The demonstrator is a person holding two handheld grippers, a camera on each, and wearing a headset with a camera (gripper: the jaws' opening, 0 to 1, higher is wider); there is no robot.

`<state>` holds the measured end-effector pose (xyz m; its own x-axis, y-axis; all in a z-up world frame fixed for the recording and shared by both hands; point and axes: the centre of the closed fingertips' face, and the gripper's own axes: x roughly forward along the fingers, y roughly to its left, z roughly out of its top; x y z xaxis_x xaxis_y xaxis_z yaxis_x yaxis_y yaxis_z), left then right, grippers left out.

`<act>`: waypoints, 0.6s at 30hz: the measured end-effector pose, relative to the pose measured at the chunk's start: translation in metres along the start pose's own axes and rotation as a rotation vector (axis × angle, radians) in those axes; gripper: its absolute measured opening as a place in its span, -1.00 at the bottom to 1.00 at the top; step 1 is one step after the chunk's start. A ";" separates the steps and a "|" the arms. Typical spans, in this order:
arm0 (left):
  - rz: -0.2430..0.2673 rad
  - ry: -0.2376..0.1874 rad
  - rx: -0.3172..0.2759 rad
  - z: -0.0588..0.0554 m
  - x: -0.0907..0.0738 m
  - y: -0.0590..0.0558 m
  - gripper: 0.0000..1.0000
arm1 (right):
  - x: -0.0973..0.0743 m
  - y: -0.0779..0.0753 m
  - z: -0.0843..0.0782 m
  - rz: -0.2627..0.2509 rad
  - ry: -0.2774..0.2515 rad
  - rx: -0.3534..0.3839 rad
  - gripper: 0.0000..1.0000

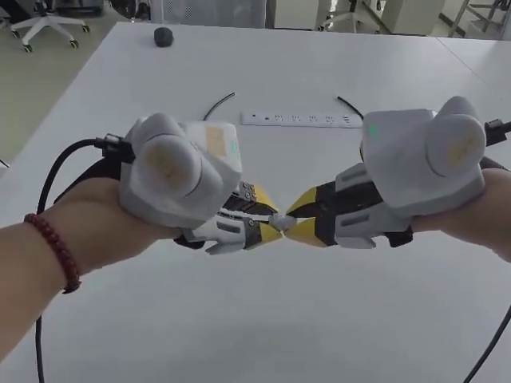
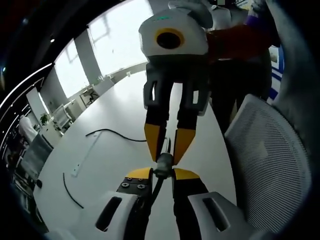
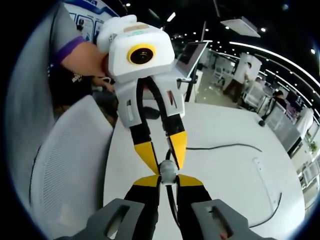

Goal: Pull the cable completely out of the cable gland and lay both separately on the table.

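Above the table (image 1: 255, 319), with left gripper (image 1: 271, 228) and right gripper (image 1: 295, 217) clenched tip-to-tip on the cable gland (image 1: 283, 222), draw straight apart along the cable (image 2: 152, 192), no twisting.

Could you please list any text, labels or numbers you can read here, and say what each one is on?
None can be read with certainty.
Power strip markings: too small.
Tan sticker on the left claw: blurred.
Wall posters: blurred.
Print on a person's dark shirt: blurred.
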<state>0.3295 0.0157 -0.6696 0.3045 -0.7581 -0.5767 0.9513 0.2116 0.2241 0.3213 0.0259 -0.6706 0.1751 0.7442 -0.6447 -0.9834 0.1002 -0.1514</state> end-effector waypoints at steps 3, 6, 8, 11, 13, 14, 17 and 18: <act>-0.003 0.002 -0.013 -0.001 -0.001 -0.001 -0.70 | 0.001 0.002 0.000 0.002 0.002 -0.022 -0.87; -0.003 -0.003 -0.049 -0.001 -0.002 -0.001 -0.70 | 0.001 0.002 0.001 -0.002 0.001 -0.057 -0.87; 0.001 -0.003 -0.051 -0.001 -0.003 -0.001 -0.70 | 0.000 0.001 0.002 -0.008 -0.002 -0.100 -0.87; -0.001 -0.013 -0.080 0.000 -0.004 -0.001 -0.70 | -0.001 0.002 0.003 -0.016 -0.004 -0.132 -0.87; -0.004 -0.016 -0.096 0.000 -0.005 -0.001 -0.70 | -0.001 0.003 0.004 -0.024 -0.003 -0.166 -0.87; -0.001 -0.018 -0.094 0.000 -0.005 -0.001 -0.70 | -0.002 0.002 0.005 -0.033 -0.004 -0.198 -0.87; -0.005 -0.026 -0.115 0.001 -0.005 -0.001 -0.70 | -0.003 0.003 0.004 -0.047 -0.010 -0.238 -0.87; -0.007 -0.028 -0.122 0.002 -0.005 -0.001 -0.70 | -0.003 0.004 0.003 -0.043 -0.008 -0.223 -0.87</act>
<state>0.3269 0.0178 -0.6655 0.2983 -0.7763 -0.5553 0.9526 0.2789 0.1219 0.3164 0.0258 -0.6669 0.2149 0.7477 -0.6283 -0.9399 -0.0165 -0.3410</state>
